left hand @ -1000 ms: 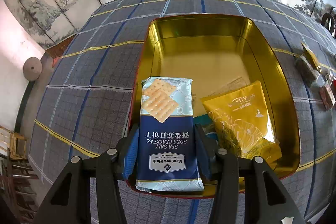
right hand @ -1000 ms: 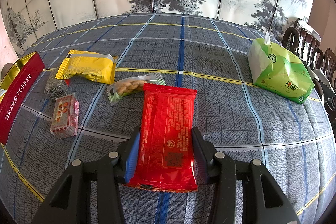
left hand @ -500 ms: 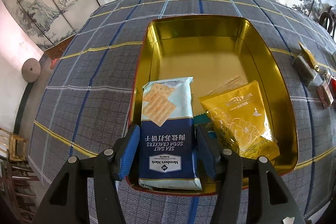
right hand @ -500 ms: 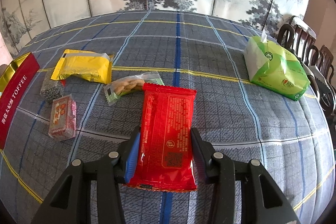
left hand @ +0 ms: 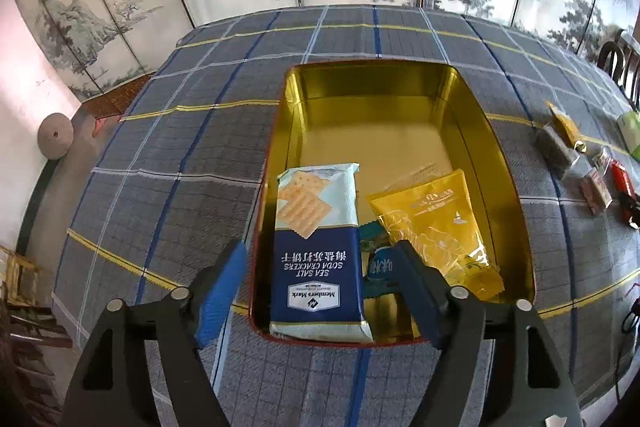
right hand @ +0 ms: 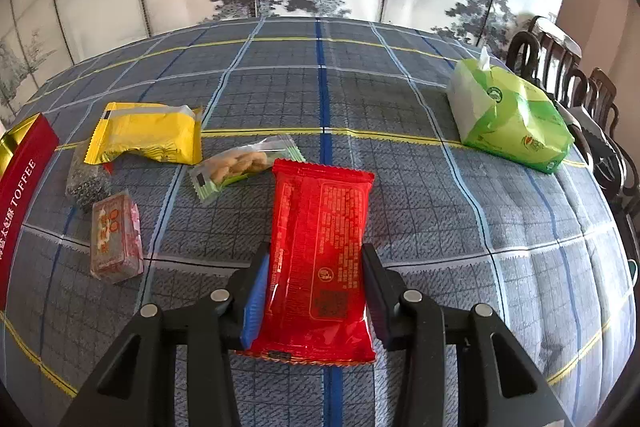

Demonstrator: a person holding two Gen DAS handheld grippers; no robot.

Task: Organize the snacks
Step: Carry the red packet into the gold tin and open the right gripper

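A gold tin (left hand: 508, 163) with a red outside sits on the checked tablecloth. Inside it lie a blue sea salt cracker pack (left hand: 316, 227), a yellow pouch (left hand: 436, 219) and a small blue-green packet (left hand: 378, 263). My left gripper (left hand: 320, 255) hangs over the tin's near end with its jaws opening; they stand wide on either side of the cracker pack and clear of it. My right gripper (right hand: 315, 255) has its jaws closing, and the pads press the sides of a red packet (right hand: 320, 227) resting on the cloth.
Loose on the cloth left of the red packet are a yellow packet (right hand: 148, 139), a clear biscuit packet (right hand: 240, 165), a pink candy block (right hand: 116, 239) and a dark seed bag (right hand: 86, 183). A green tissue pack (right hand: 512, 119) lies far right, with chairs (right hand: 592, 115) beyond the table edge.
The left jaws have let go of the cracker pack, spread wide and lifted back a little; the pack now lies in the tin. The right jaws have narrowed slightly on the red packet.
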